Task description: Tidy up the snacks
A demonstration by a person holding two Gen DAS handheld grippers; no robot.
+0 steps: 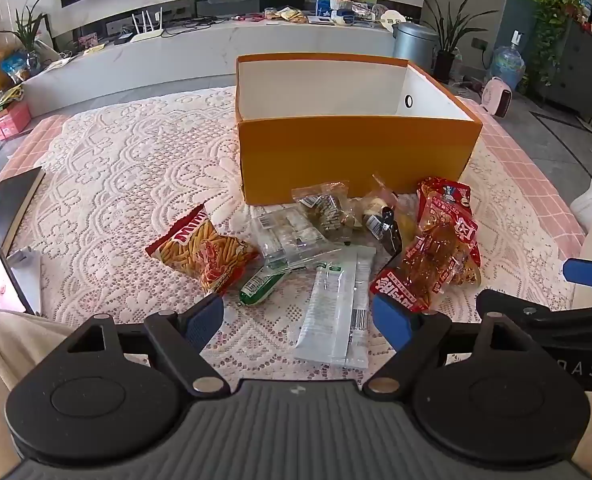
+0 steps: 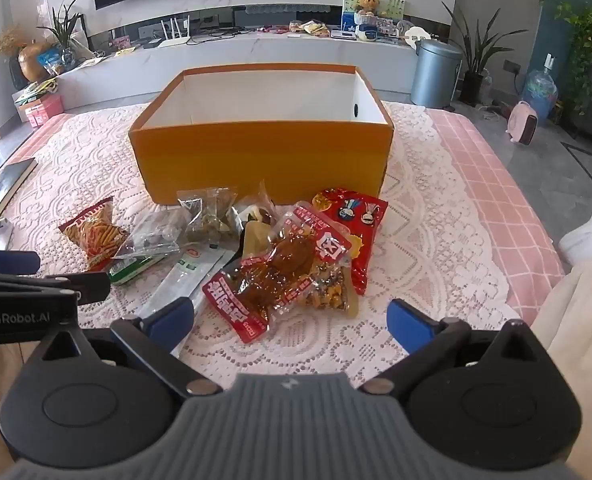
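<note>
Left gripper (image 1: 298, 316) spread wide, holding nothing, above the white sachets (image 1: 338, 308); chip bag (image 1: 203, 254) ahead to its left. Right gripper (image 2: 291, 320) equally wide and empty, red braised-meat pack (image 2: 279, 276) just ahead between its fingers. Orange box (image 2: 261, 156) beyond the pile, apparently empty. Likely the opening step: lowering onto one packet, closing, lifting into the box.
</note>
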